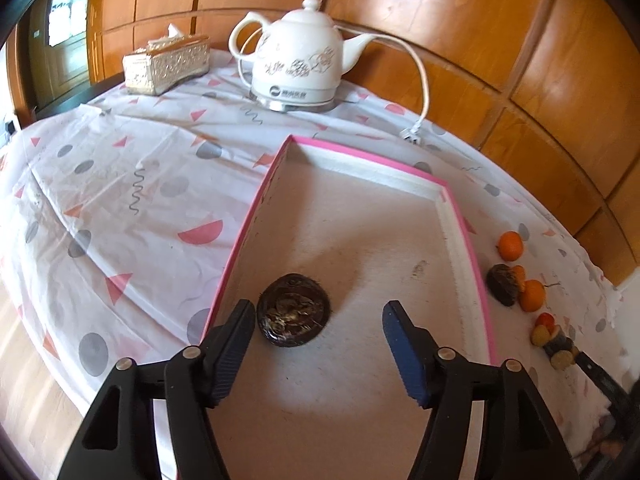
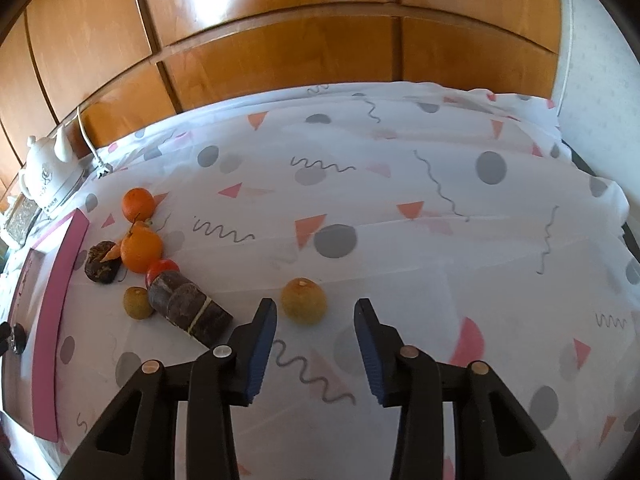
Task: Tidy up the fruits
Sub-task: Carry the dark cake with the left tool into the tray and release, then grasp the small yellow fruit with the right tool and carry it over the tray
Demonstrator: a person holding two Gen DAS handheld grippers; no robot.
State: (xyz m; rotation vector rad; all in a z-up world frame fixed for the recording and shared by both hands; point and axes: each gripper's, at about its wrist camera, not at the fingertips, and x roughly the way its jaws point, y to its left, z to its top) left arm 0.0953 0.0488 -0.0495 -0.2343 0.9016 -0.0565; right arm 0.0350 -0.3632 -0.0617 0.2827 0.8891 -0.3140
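A pink-rimmed box (image 1: 456, 216) lies open on the table; it also shows in the right wrist view (image 2: 60, 280). A dark round fruit (image 1: 294, 309) lies on its floor. My left gripper (image 1: 319, 310) is open over the box, with the fruit just inside its left finger. On the cloth lie two oranges (image 2: 138, 203) (image 2: 141, 250), a dark round fruit (image 2: 101, 266), a red fruit (image 2: 162, 267), a dark long tuber (image 2: 186, 306) and two tan round fruits (image 2: 136, 302) (image 2: 304, 300). My right gripper (image 2: 316, 306) is open, its tips just short of the nearer tan fruit.
A white electric kettle (image 1: 298, 56) with its cord (image 1: 424, 92) and a silver tissue box (image 1: 166, 64) stand at the back of the table. Wooden panels (image 2: 280, 40) rise behind. The patterned cloth (image 2: 440, 220) stretches to the right.
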